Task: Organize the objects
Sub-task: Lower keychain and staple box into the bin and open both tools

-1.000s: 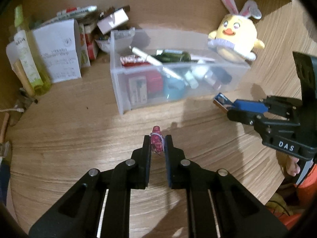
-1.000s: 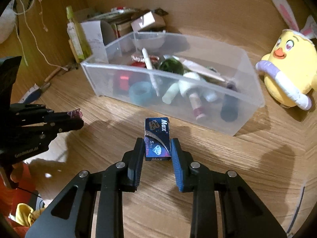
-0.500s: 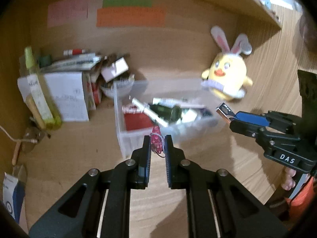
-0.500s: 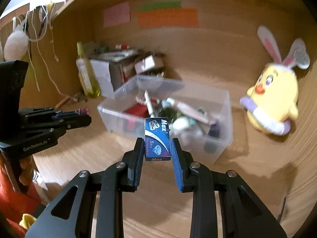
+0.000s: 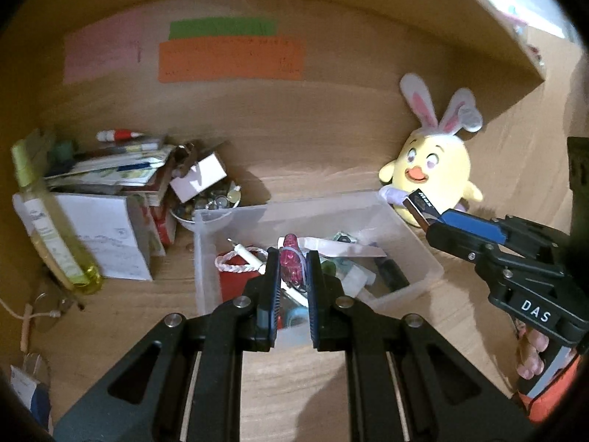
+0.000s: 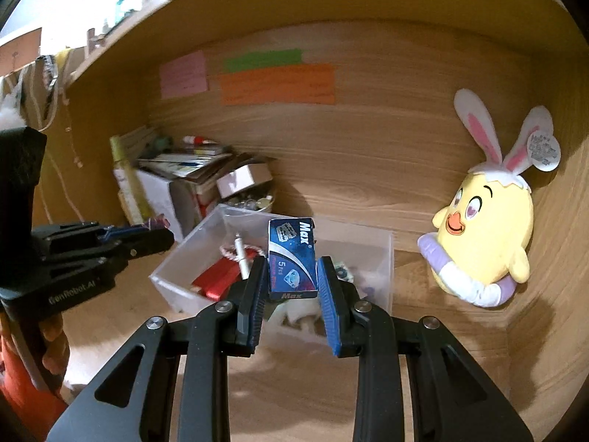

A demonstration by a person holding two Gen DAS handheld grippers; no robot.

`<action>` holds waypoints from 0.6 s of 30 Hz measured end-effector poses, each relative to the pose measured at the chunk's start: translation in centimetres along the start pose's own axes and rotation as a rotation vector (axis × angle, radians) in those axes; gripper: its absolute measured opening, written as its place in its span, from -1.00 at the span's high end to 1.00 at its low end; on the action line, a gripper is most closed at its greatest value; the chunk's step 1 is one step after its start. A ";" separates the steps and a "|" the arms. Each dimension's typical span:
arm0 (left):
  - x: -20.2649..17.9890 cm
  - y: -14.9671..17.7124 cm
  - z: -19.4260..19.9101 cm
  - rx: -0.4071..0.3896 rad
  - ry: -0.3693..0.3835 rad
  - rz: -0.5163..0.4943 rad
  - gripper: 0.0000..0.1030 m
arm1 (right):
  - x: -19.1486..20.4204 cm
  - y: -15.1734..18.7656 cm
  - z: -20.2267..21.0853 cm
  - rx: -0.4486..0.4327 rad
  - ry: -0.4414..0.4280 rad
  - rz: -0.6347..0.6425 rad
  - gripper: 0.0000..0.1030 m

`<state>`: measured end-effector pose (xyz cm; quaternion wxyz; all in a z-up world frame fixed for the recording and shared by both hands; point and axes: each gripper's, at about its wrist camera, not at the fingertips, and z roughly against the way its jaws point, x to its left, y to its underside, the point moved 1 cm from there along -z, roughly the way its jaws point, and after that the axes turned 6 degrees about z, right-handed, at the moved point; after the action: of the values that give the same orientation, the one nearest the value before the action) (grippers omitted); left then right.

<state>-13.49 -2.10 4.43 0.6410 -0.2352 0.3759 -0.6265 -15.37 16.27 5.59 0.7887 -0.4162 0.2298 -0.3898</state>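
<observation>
Lifted off the desk [image 5: 121, 316] since a second ago, both loads now up over the clear bin [image 5: 416, 246]. Left gripper [image 5: 291, 269] clamped narrow on a pink glittery item [image 5: 291, 265], long axis upright, tip pointing away toward the back wall, poised above the bin's near-left part. Right gripper [image 6: 292, 276] pinching a blue Max box [image 6: 292, 258] by its side faces, long axis upright, printed face toward the camera, level with the bin's near rim [image 6: 191, 258]. Open desk in front of the bin; stacked clutter [image 5: 121, 180] crowding its left edge, yellow bunny plush [image 6: 486, 235] beside its right end.
</observation>
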 end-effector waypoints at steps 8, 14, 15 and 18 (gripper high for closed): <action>0.0 -0.1 -5.1 0.090 -0.007 0.028 0.76 | -1.6 0.6 -4.7 0.095 0.009 -0.040 0.51; 0.9 0.6 -7.7 0.155 0.002 0.060 0.76 | -2.2 2.1 -7.7 0.173 0.016 -0.049 0.51; 1.0 0.8 -8.0 0.165 -0.001 0.062 0.76 | -2.4 2.3 -8.1 0.183 0.014 -0.053 0.51; 1.2 1.2 -8.7 0.186 -0.009 0.065 0.53 | -2.7 2.8 -9.1 0.216 -0.012 -0.069 0.51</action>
<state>-19.57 -1.65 -1.96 0.6818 -0.1648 0.3207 -0.6366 -22.00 15.11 -1.65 0.8165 -0.3389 0.1672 -0.4366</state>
